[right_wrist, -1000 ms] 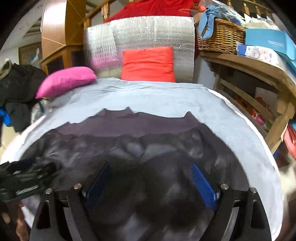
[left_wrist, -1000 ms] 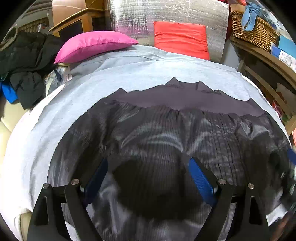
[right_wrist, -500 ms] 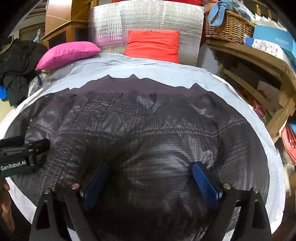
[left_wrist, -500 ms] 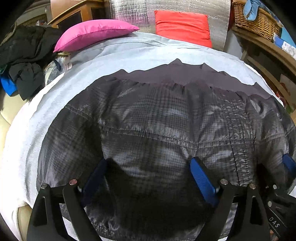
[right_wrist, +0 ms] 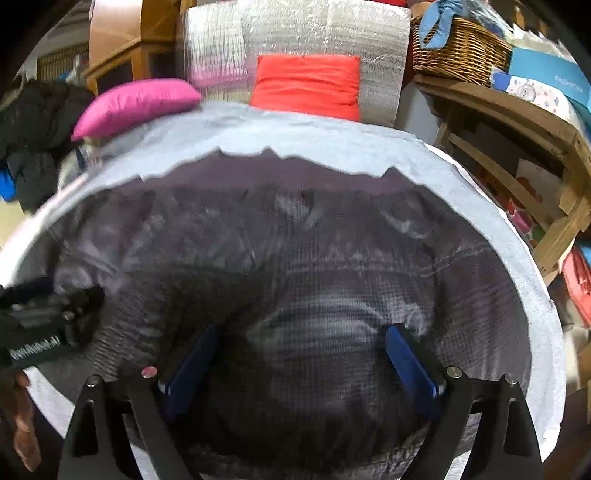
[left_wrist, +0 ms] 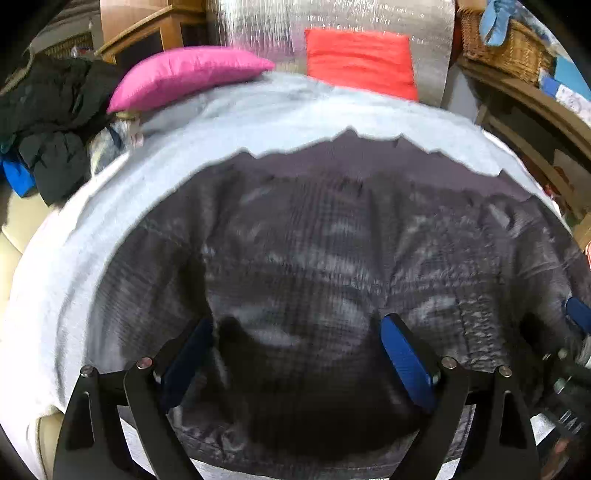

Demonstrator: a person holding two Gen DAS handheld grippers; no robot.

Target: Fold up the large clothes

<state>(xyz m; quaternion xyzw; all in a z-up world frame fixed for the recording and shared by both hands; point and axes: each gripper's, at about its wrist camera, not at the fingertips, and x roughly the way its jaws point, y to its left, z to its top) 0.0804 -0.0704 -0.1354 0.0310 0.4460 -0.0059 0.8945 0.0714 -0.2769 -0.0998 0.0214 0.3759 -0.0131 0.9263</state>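
Lying spread flat on a pale grey-blue sheet-covered surface (left_wrist: 258, 122), the dark grey ripstop jacket w/ plain purple-grey hem band (left_wrist: 332, 229) fills most of the left wrist view. Left gripper (left_wrist: 295, 354): black frame, blue pads (left_wrist: 406, 358), jaws spread wide apart, nothing between them; it sits just above the near part of the jacket, contact not discernible. Hem band is at the far edge of the garment. Beyond the sheet: magenta cushion (left_wrist: 184, 74) at far left, orange-red cushion (left_wrist: 358, 61) leaning on a silver foil-faced panel (left_wrist: 332, 18). Pile of black clothing (left_wrist: 48, 122) at left. Wicker basket (left_wrist: 506, 48) on a wooden shelf at upper right. Part of the right gripper is visible at the right edge, blurred.

Right wrist view: same jacket (right_wrist: 295, 258) under the right gripper (right_wrist: 299, 358), jaws likewise wide apart, no fabric pinched. Left gripper body (right_wrist: 44, 325) enters at the left edge, over the garment's left side; its jaw state can't be told from this view. Sheet (right_wrist: 332, 147) borders the jacket on far & right sides. Magenta cushion (right_wrist: 136, 103), orange-red cushion (right_wrist: 306, 85), foil panel (right_wrist: 295, 29), wicker basket (right_wrist: 458, 48) in the bkgd. Both views are motion-blurred
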